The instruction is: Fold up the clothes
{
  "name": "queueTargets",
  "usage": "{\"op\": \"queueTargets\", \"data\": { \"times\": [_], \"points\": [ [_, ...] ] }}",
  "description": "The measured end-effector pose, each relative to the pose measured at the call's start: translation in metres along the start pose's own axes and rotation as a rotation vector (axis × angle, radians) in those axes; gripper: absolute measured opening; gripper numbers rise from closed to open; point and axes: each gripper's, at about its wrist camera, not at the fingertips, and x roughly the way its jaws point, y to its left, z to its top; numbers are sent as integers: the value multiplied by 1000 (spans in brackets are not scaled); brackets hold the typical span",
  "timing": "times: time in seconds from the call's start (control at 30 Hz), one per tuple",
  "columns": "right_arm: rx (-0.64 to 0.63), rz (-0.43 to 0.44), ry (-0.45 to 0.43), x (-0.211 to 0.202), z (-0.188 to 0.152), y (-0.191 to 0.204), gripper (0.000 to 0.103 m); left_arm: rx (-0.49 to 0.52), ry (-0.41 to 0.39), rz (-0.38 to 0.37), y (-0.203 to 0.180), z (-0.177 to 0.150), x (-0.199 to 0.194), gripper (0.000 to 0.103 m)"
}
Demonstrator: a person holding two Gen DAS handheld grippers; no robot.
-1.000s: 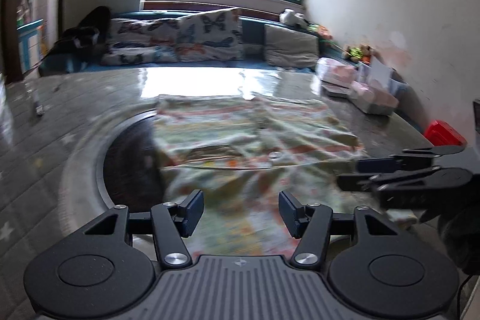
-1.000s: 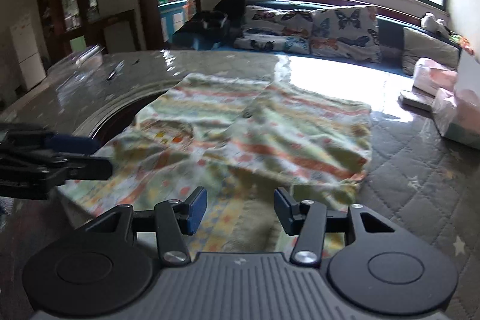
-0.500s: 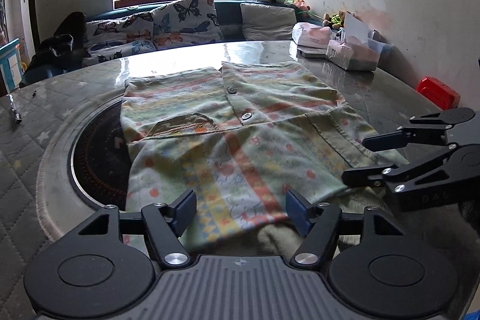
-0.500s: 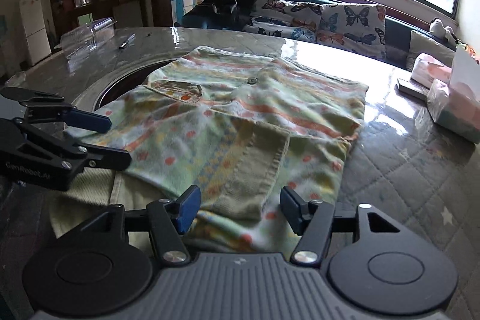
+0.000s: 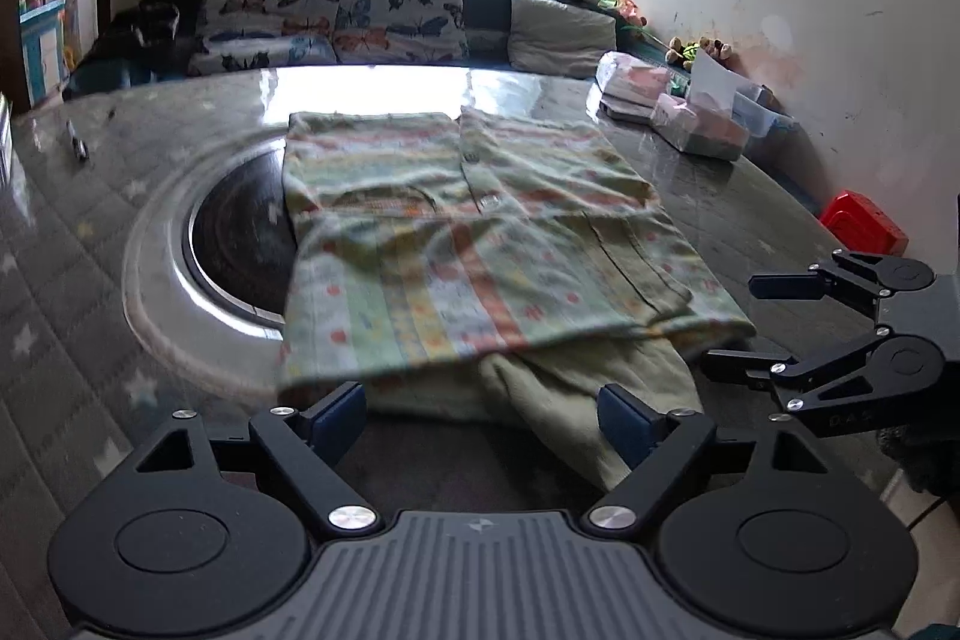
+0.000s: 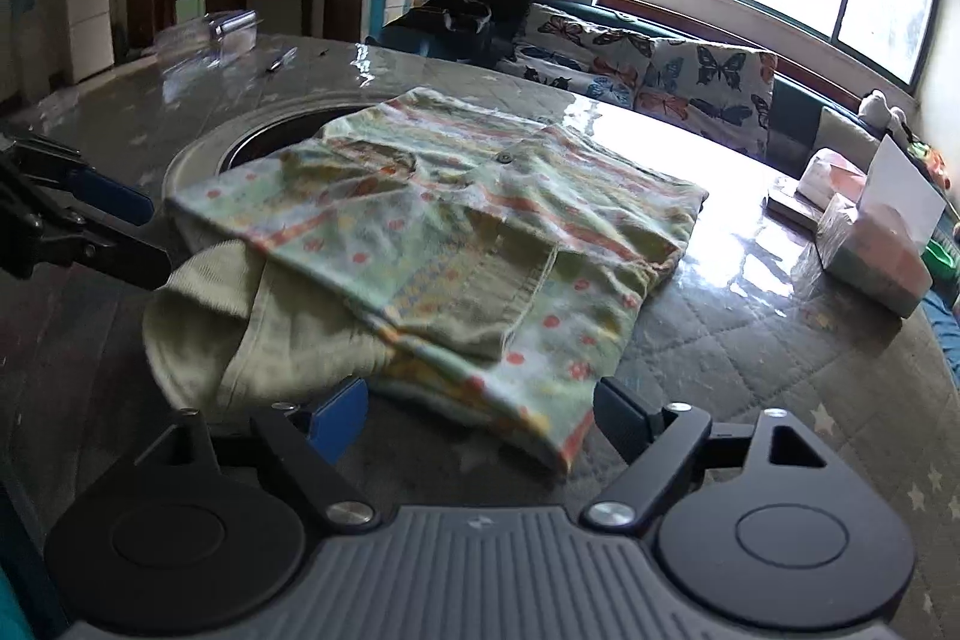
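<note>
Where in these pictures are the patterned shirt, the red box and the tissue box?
shirt (image 5: 480, 244): left wrist view, middle of the folded patterned front.
red box (image 5: 864, 227): left wrist view, top face, by the wall.
tissue box (image 6: 870, 250): right wrist view, side facing the camera.

Round quilted-pattern table with patterned garment, tissue packs and red box directly on it

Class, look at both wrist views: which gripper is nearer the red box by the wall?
Right. The right gripper sits at the garment's edge on the side where the red box stands; the left gripper is at the garment's near hem, farther from it.
</note>
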Motion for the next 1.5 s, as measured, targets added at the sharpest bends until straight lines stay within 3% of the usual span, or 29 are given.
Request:
{"op": "queueTargets", "data": {
  "times": [0.17,0.27,0.33,0.4,0.5,0.8,0.9,0.97,1.07,1.17,1.2,1.23,1.5],
  "points": [
    [-19,-3,13,-6,-12,2,88,-30,50,-57,-7,-8,6,72],
    [-26,-1,15,-8,-18,4,88,-62,80,-93,-9,-10,12,52],
    [-50,-3,12,-9,-21,10,88,-86,96,-119,-9,-9,15,32],
    [-70,-2,5,-9,-23,14,89,-97,102,-142,-9,-6,16,22],
    [-98,13,-15,-10,-22,22,89,-105,78,-172,-9,2,12,15],
    [-87,81,-49,11,5,30,87,-119,-19,-202,-4,52,11,13],
    [-73,108,-61,20,17,31,73,-108,-25,-206,-3,62,16,13],
    [-64,126,-68,26,25,32,48,-100,-23,-205,0,64,18,13],
    [-23,155,-68,35,36,29,28,-88,-30,-189,8,61,15,15],
    [39,185,-66,39,43,18,24,-45,-63,-150,17,54,5,31],
    [48,187,-73,38,47,16,24,-17,-81,-122,19,51,1,49],
    [51,187,-78,37,49,15,23,13,-101,-92,22,47,-4,57],
    [79,179,-99,40,66,7,22,280,-132,81,25,19,-1,60]
  ]
}}
